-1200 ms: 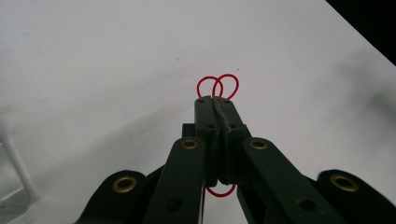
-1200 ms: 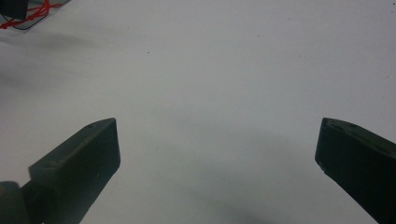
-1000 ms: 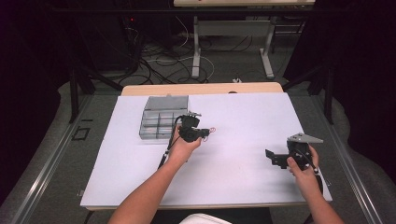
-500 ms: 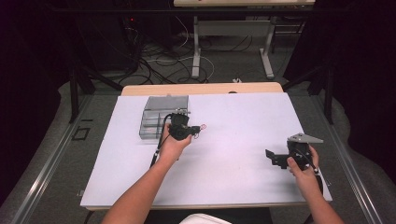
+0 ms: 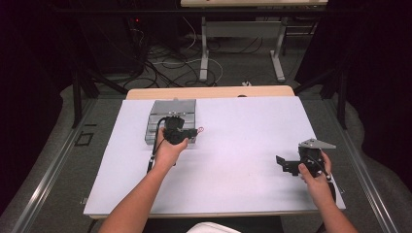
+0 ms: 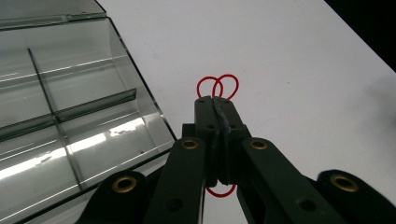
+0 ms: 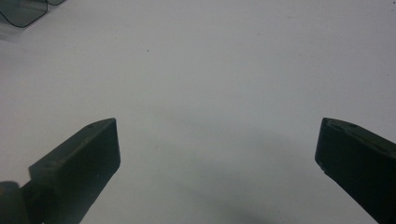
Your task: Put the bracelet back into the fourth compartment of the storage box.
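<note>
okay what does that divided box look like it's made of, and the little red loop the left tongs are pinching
Divided box: looks like clear, glossy hard plastic, since the white table shows through its walls and bright glare streaks cross the partitions.

Red loop: probably a thin rubber band, folded into curved lobes where the shut left tongs pinch it; thin wire can't be ruled out.
</note>
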### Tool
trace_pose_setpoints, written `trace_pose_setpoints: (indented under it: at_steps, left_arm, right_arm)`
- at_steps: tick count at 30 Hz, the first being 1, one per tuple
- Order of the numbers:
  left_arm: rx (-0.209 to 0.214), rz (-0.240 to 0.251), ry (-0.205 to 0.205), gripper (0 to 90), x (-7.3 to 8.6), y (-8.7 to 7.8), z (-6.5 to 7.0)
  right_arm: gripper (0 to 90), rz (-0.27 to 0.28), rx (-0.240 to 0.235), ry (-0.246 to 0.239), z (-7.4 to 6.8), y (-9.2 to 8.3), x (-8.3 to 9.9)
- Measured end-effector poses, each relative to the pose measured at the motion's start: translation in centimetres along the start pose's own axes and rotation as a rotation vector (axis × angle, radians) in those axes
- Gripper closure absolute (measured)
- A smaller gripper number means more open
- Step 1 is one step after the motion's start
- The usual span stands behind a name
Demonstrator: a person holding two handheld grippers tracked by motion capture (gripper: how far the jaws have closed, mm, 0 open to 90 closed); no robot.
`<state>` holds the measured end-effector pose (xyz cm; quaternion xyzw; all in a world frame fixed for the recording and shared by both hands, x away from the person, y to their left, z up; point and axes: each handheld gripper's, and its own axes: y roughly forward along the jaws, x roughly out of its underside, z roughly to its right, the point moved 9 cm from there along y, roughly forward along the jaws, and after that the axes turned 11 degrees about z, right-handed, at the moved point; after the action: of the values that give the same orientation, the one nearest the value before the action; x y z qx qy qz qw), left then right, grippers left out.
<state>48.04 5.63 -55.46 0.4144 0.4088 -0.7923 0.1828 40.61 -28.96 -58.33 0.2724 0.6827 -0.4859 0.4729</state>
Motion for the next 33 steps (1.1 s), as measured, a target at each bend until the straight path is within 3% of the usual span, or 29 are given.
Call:
trace_pose_setpoints:
  at_steps: [25,33]
  left_arm:
    - [-0.082,0.031,-0.047,90.0,-0.9,-4.0,-5.2]
    - [-0.109,0.022,-0.03,90.0,-1.3,-4.9,-6.5]
  right_arm:
    - [0.0,-0.005,0.001,0.001,-0.1,0.0,0.0]
    - [0.0,-0.007,0.0,0.002,-0.1,0.0,0.1]
